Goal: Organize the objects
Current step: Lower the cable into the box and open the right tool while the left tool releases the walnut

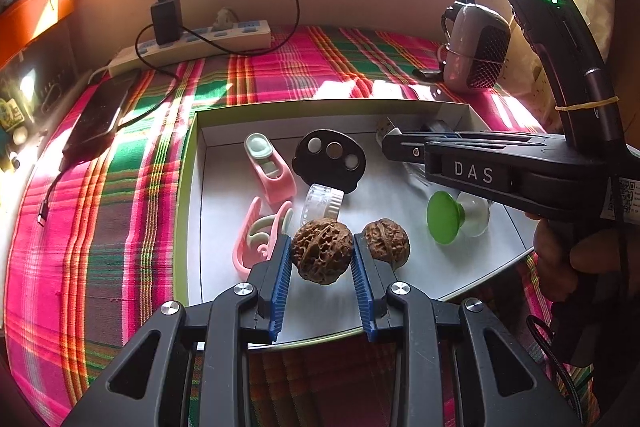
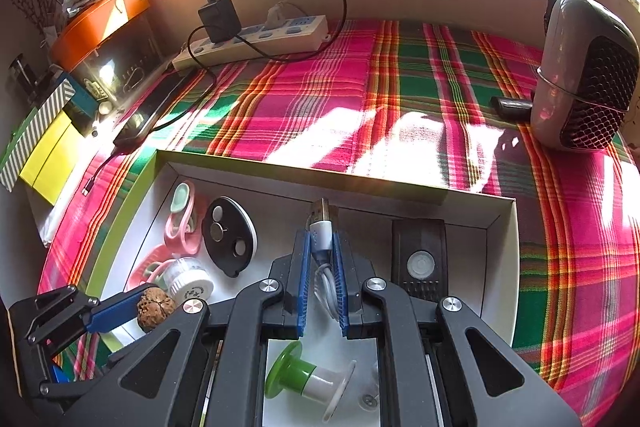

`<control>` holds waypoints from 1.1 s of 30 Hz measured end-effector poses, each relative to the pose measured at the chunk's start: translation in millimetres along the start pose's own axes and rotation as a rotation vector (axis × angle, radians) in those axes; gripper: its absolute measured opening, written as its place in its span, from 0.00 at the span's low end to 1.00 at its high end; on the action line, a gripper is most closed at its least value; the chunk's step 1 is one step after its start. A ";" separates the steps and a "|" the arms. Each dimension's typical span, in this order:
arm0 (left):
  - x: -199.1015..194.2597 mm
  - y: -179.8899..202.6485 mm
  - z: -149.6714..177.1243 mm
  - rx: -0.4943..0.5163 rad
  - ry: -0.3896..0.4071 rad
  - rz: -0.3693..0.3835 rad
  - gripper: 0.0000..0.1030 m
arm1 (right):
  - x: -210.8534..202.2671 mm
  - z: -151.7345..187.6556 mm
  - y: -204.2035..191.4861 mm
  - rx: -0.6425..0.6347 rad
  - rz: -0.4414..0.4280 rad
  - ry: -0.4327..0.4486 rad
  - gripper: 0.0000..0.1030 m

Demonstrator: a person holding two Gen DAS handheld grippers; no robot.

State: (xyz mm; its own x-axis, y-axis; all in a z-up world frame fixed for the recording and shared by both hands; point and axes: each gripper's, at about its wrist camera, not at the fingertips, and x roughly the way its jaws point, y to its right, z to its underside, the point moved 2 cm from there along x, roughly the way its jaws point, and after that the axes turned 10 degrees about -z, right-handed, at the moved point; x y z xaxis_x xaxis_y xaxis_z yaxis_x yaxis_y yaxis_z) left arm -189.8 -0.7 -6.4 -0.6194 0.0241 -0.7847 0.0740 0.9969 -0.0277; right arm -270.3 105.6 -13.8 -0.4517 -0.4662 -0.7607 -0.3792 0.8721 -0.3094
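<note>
My left gripper [image 1: 322,247] is shut on a brown walnut [image 1: 321,251] and holds it over the white box [image 1: 224,227]; the walnut also shows in the right wrist view [image 2: 154,309]. A second walnut [image 1: 387,243] lies in the box just right of it. My right gripper [image 2: 320,239] is shut on a white USB cable [image 2: 322,227] with a metal plug, over the box's far side [image 2: 500,267]. The right gripper also shows in the left wrist view [image 1: 390,143], reaching across the box's far right part.
In the box lie pink clips [image 1: 272,171], a black oval disc [image 1: 329,155], a clear cap [image 1: 322,201], a green suction knob [image 1: 446,217] and a dark remote [image 2: 420,259]. On the plaid cloth [image 2: 360,107] are a power strip [image 2: 256,39], phone [image 1: 98,117] and small heater [image 2: 580,71].
</note>
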 end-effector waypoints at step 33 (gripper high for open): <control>0.9 0.3 -0.9 -0.003 -0.011 0.003 0.27 | 1.7 1.5 5.2 0.027 0.002 -0.001 0.15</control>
State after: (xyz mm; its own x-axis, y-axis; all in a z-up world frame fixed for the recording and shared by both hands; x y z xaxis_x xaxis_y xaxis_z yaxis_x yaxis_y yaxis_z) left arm -191.0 -0.3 -6.6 -0.6108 0.0264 -0.7913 0.0737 0.9970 -0.0236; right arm -271.8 109.5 -17.6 -0.4518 -0.4644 -0.7617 -0.3565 0.8767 -0.3230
